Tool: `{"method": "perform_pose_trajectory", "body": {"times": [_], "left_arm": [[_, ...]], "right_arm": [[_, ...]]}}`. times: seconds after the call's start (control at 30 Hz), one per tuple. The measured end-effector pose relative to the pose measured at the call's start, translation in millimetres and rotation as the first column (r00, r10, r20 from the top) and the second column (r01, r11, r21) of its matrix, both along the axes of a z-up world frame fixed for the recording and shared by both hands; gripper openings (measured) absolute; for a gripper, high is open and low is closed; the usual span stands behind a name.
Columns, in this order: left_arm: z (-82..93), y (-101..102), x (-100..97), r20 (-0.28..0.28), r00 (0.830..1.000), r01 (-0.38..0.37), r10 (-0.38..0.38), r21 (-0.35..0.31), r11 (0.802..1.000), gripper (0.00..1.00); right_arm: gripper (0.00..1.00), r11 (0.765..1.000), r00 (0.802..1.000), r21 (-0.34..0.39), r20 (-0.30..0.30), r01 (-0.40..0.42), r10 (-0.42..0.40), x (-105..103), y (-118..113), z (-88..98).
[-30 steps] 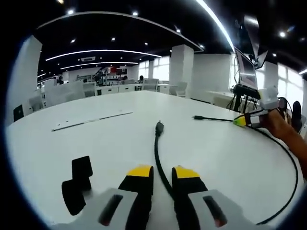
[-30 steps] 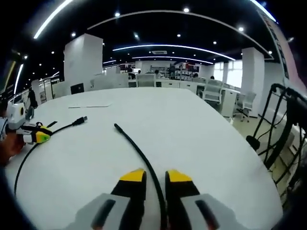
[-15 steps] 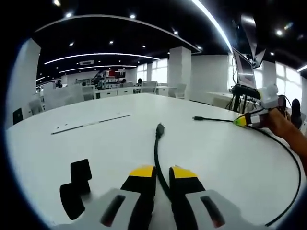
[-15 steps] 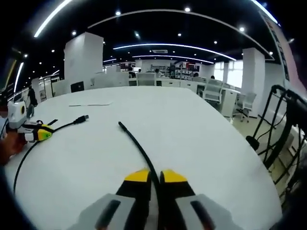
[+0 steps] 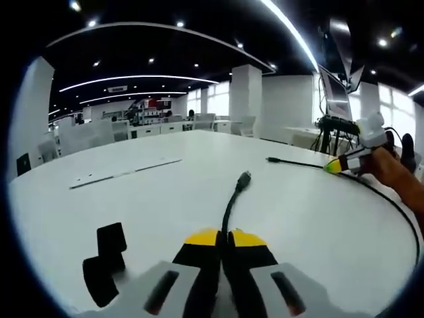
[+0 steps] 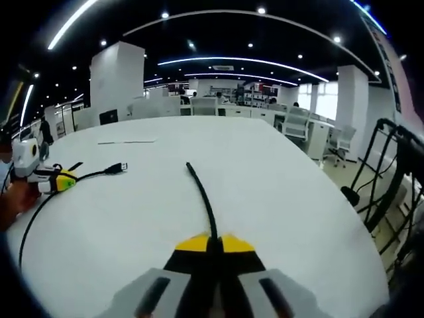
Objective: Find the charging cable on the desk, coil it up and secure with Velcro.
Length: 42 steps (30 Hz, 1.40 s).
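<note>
Both tongs, left (image 5: 220,236) and right (image 6: 206,243), pressed tight on the black charging cable (image 5: 233,197), each end poking toward twelve o'clock over the white desk (image 5: 152,199), likely ready for coiling.

Both pairs of tongs have closed since 1 second ago. The left tongs (image 5: 220,240), which stood apart around the charging cable (image 5: 233,201), now pinch it, and its plug end has swung from left of centre to the right. The right tongs (image 6: 208,244) have likewise clamped the cable's other end, whose tip now points straighter ahead.
</note>
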<state>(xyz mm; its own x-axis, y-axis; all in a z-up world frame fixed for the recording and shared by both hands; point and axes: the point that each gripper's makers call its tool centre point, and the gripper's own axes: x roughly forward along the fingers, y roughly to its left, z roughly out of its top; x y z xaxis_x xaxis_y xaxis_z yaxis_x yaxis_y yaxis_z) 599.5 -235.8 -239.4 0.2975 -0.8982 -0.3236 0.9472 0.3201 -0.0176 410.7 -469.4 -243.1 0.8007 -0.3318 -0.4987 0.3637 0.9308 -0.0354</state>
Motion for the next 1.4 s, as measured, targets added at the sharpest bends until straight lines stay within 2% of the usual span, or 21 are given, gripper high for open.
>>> {"method": "perform_pose_trajectory", "body": {"times": [0.27, 0.57, 1.23, 1.4], "left_arm": [[0.4, -1, -0.7, -0.002, 1.000, 0.007, -0.007, -0.003, 1.000, 0.05], [6.4, 1, -1.6, -0.013, 1.000, 0.005, -0.005, -0.018, 1.000, 0.05], [25.1, 35, 13.0, 0.004, 1.000, -0.010, 0.010, -0.032, 0.999, 0.05], [29.6, 42, 16.4, -0.008, 1.000, -0.006, 0.005, -0.042, 0.999, 0.05]], "right_arm": [[0.05, 1.000, 1.000, 0.009, 0.002, -0.004, 0.004, 1, 5, -0.6], [0.04, 0.999, 0.999, 0.019, 0.030, -0.030, 0.029, 3, 15, 7.2], [0.04, 0.993, 0.992, 0.008, 0.045, -0.119, 0.119, 25, 57, 22.4], [0.04, 0.990, 0.989, -0.001, 0.043, -0.142, 0.142, 32, 67, 26.3]]}}
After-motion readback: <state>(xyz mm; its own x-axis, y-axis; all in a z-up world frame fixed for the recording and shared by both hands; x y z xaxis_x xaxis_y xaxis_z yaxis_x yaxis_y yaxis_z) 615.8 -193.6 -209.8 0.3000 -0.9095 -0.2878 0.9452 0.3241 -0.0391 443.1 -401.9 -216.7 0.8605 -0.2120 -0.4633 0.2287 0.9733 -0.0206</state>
